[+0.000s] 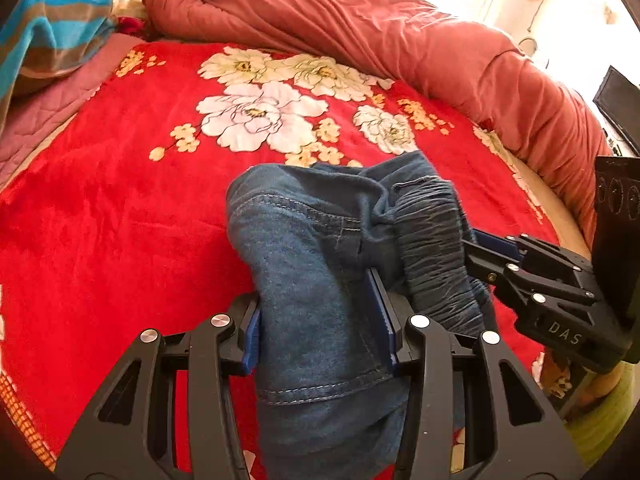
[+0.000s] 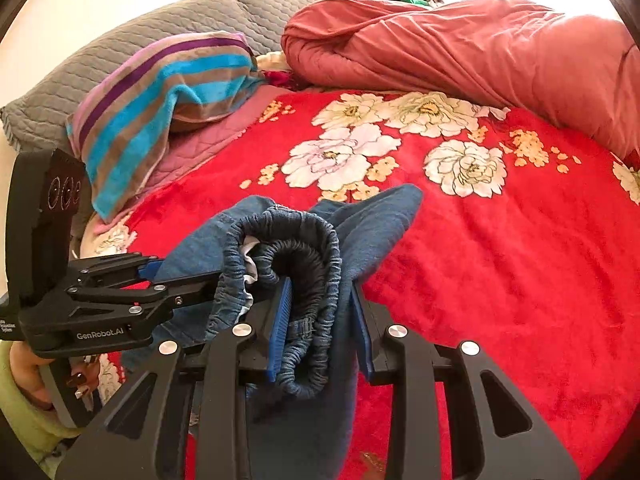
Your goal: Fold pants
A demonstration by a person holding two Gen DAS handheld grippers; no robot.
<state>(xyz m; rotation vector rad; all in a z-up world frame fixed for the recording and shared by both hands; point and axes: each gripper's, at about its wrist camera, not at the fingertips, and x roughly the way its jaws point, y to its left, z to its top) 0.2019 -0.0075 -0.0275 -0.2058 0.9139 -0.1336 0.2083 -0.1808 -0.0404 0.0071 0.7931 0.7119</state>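
Note:
The blue denim pants (image 1: pixel 312 264) are bunched and held up above the red bed by both grippers. My left gripper (image 1: pixel 320 320) is shut on a leg part with a stitched hem. My right gripper (image 2: pixel 320 320) is shut on the gathered elastic waistband (image 2: pixel 304 264). In the left wrist view the right gripper (image 1: pixel 476 252) comes in from the right, clamped on the waistband (image 1: pixel 432 248). In the right wrist view the left gripper (image 2: pixel 160 276) comes in from the left, gripping the pants (image 2: pixel 372 232). The two grippers are close together.
A red floral blanket (image 1: pixel 120 208) covers the bed. A rolled salmon quilt (image 1: pixel 360 24) lies along the far and right side. A striped towel (image 2: pixel 160 92) rests on a grey pillow (image 2: pixel 100 64) at the far left. A dark screen (image 1: pixel 618 108) stands off the right edge.

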